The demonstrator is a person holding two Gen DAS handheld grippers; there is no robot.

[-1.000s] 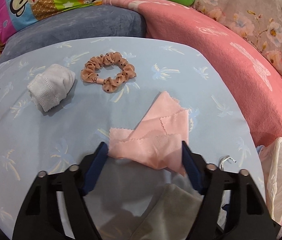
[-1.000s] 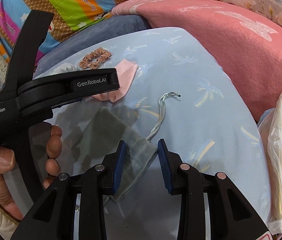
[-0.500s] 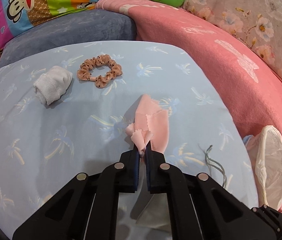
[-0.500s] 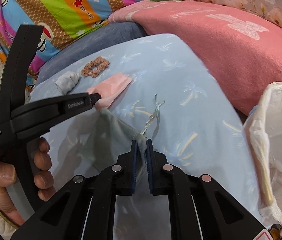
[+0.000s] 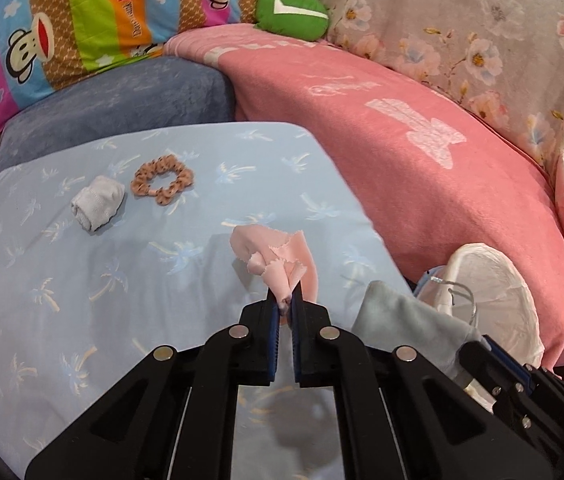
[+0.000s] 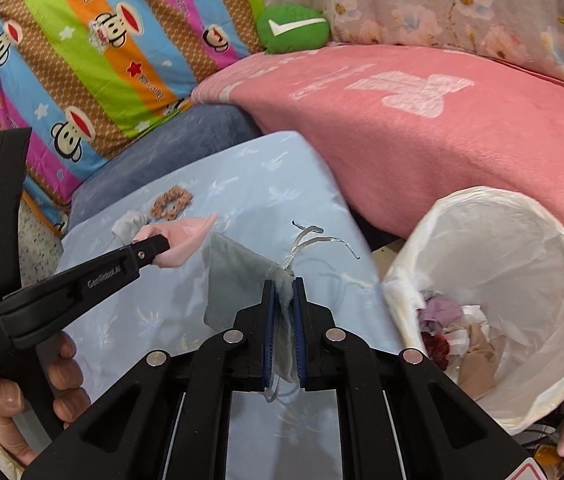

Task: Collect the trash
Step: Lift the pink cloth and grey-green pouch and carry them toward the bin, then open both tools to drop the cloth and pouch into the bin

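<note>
My left gripper (image 5: 285,300) is shut on a pink cloth (image 5: 282,256), which hangs bunched above the pale blue sheet (image 5: 82,280). The same pink cloth (image 6: 186,240) shows in the right wrist view at the tip of the left gripper (image 6: 162,244). My right gripper (image 6: 283,286) is shut on a grey drawstring pouch (image 6: 234,276), whose silver cord (image 6: 310,242) trails up and right. The grey pouch (image 5: 406,320) also hangs at the lower right of the left wrist view. A bin with a white liner (image 6: 494,264) stands to the right, with scraps inside.
A rolled white sock (image 5: 98,202) and a brown dotted scrunchie (image 5: 162,178) lie on the far left of the sheet. A pink blanket (image 5: 402,152) borders the sheet on the right; a grey-blue cushion (image 5: 122,100) and a striped monkey pillow (image 5: 82,20) lie behind. A hand (image 6: 42,392) holds the left gripper.
Both grippers closed, the left on the pink cloth, the right on the grey pouch, and lifted them off the sheet. Both have moved right, bringing the bin closer.
</note>
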